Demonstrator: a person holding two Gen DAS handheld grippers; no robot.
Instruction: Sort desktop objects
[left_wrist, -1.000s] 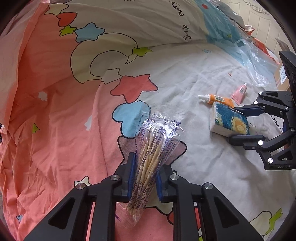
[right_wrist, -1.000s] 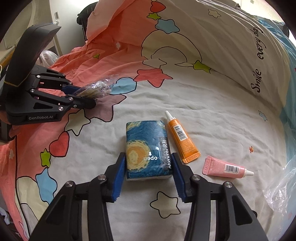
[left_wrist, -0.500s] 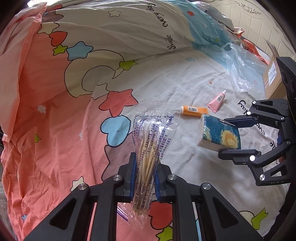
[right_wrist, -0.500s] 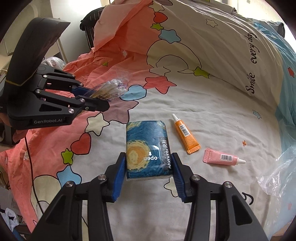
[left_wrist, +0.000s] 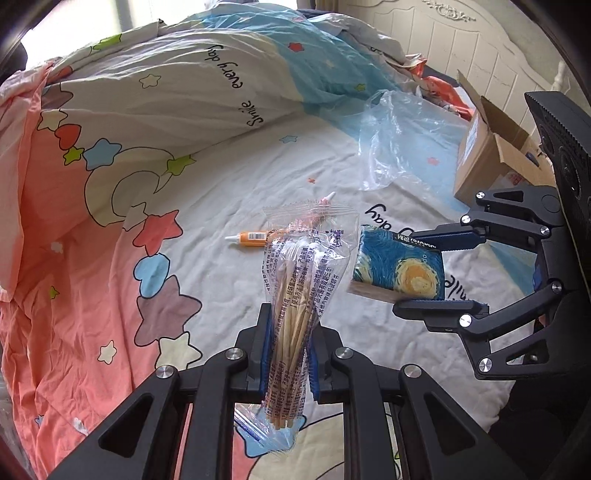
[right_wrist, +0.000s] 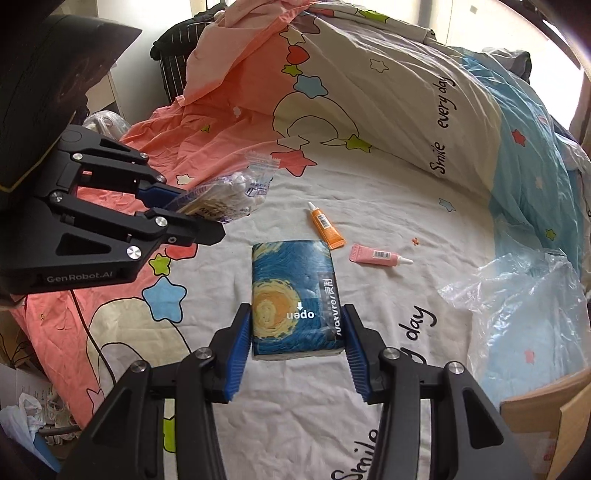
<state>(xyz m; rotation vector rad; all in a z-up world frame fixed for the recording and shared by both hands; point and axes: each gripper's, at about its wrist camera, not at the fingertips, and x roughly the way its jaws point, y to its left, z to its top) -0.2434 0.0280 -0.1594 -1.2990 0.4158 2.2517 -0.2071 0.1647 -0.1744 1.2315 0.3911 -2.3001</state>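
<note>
**Swabs and tissues up off the bed**

Bed (right_wrist: 369, 206) with star sheet, seen from both grippers. Left gripper (left_wrist: 288, 350) nearly closed, pads pinching a clear bag of swabs (left_wrist: 295, 295) around its middle. Bag upright between the fingers, cotton tips at the top, stick ends poking out below. In the right view, same bag (right_wrist: 236, 188) sticking out sideways from the left gripper (right_wrist: 199, 218), up above the sheet.

Right gripper (right_wrist: 295, 347) partly open, blue pads pressed on both long sides of a tissue pack (right_wrist: 293, 299). Pack blue with a yellow swirl, held flat, clear of the sheet. In the left view, pack (left_wrist: 399, 269) gripped by the right gripper (left_wrist: 436, 273), just beside the swab bag.

Still lying on the sheet: orange tube (right_wrist: 325, 229) and pink tube (right_wrist: 376, 255), near each other, apart from both grippers. Crumpled clear plastic bag (right_wrist: 517, 291) farther to the right. Open cardboard box (left_wrist: 487, 158) at the bed's edge, near the headboard (left_wrist: 443, 33).
</note>
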